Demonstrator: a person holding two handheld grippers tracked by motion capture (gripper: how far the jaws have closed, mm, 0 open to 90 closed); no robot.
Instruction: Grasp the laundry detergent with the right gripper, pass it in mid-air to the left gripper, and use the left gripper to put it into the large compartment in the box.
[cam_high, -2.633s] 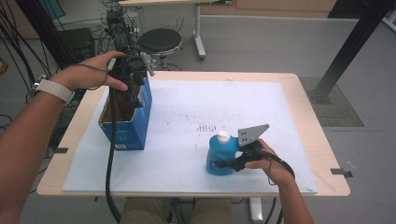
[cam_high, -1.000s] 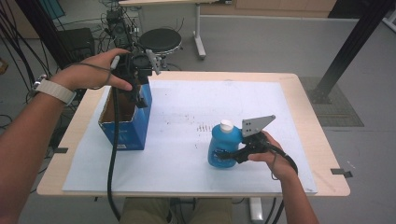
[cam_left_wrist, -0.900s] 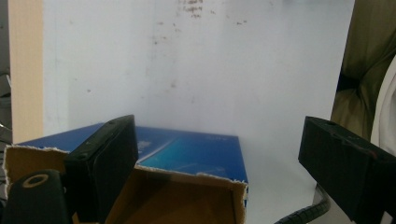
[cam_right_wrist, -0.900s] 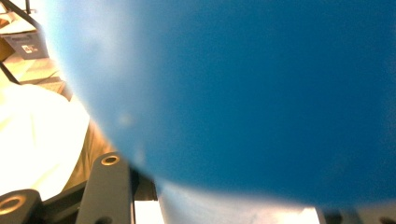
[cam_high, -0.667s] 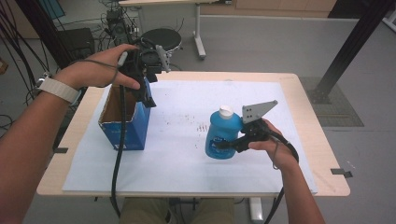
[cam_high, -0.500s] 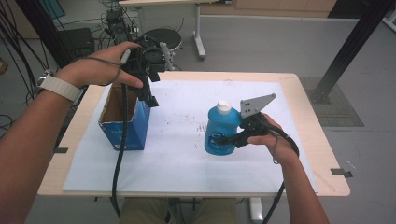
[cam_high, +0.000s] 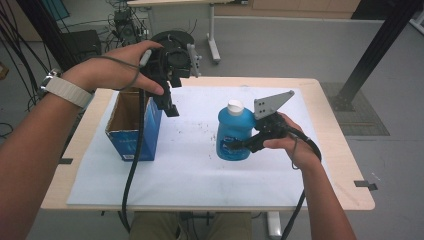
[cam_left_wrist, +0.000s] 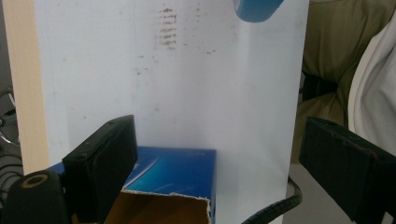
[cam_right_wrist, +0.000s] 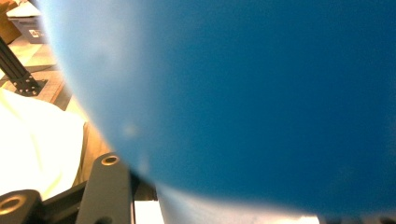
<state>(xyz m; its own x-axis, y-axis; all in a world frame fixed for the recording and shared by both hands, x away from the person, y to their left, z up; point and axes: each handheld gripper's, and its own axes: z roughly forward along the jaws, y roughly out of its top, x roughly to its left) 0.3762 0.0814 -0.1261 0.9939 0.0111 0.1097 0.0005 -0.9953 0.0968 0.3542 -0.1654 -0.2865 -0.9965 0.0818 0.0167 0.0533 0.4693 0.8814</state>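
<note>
A blue bottle (cam_high: 231, 135) with a white cap stands upright near the middle of the white sheet. My right gripper (cam_high: 239, 145) is shut on its lower body from the right. In the right gripper view the bottle (cam_right_wrist: 257, 88) is pressed close against the camera, with one black finger (cam_right_wrist: 105, 186) at the lower left. An open blue cardboard box (cam_high: 134, 131) sits at the left of the sheet. My left gripper (cam_high: 168, 102) hangs open just above the box's right rim, holding nothing. In the left gripper view its fingers (cam_left_wrist: 102, 163) spread wide over the box (cam_left_wrist: 180, 170).
The white sheet (cam_high: 190, 175) covers most of the wooden table (cam_high: 345, 165). A dark stool (cam_high: 172, 42) and cables stand behind the far edge. A black post (cam_high: 370, 50) rises at the back right. Cables trail from both grippers over the near edge.
My right gripper has carried the bottle from the near right toward the middle. My left gripper has come up off the box's rim and moved right; the box sits squarer on the sheet.
</note>
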